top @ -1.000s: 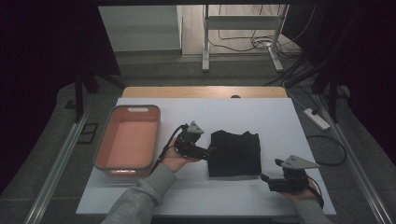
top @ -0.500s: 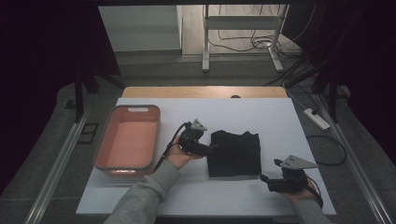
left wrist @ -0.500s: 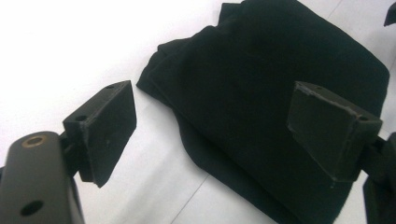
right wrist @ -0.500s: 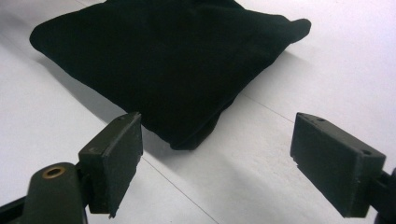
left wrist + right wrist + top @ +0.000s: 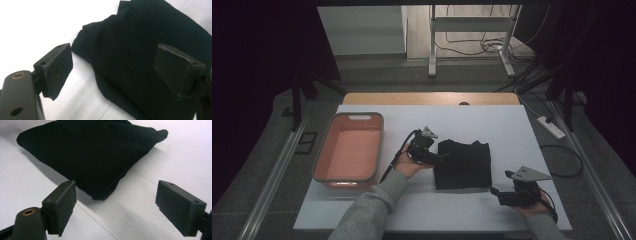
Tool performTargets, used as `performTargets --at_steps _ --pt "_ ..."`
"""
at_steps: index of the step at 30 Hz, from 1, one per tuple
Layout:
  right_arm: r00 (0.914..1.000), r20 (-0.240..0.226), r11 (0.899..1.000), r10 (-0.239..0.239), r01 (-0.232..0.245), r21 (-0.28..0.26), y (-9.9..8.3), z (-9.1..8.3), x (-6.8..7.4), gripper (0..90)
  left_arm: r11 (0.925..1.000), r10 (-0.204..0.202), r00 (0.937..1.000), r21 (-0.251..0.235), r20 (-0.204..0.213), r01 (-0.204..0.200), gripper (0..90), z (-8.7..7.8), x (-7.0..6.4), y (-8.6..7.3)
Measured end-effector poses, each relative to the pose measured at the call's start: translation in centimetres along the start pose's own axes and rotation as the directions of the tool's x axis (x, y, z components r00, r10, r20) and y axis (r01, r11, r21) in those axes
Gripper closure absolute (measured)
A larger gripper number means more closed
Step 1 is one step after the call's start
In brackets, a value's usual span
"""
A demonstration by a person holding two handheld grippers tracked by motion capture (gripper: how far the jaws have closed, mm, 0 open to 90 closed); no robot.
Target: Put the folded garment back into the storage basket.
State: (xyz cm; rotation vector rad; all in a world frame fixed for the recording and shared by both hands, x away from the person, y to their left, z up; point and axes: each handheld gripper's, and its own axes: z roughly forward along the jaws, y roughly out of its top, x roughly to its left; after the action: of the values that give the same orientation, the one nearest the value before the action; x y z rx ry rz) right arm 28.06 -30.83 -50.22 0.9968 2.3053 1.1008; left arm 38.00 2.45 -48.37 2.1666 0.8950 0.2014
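A folded black cloth (image 5: 463, 164) lies flat on the white table (image 5: 492, 125), right of centre. My left gripper (image 5: 441, 159) is at the cloth's left edge, open, its jaws spread over that edge of the cloth (image 5: 140, 57) with nothing clamped. My right gripper (image 5: 495, 191) rests low near the table's front right, just off the cloth's near right corner (image 5: 100, 157); it is open and empty, its jaws wide apart and pointing at that corner.
A salmon-coloured empty tub (image 5: 349, 148) stands on the left part of the table. A wooden strip (image 5: 427, 98) runs along the far edge. A power strip (image 5: 550, 127) and cables lie on the floor to the right.
My left gripper has crept a little to the right onto the cloth's left edge. The right gripper has hardly moved.
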Motion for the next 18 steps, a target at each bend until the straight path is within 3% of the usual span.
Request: performTargets --at_steps 18 --pt "1.0000 0.000 1.000 0.001 -0.001 0.004 0.0 0.1 0.0 17.7 0.9977 0.002 1.0000 0.068 0.003 -0.002 13.8 2.6 0.3 0.6"
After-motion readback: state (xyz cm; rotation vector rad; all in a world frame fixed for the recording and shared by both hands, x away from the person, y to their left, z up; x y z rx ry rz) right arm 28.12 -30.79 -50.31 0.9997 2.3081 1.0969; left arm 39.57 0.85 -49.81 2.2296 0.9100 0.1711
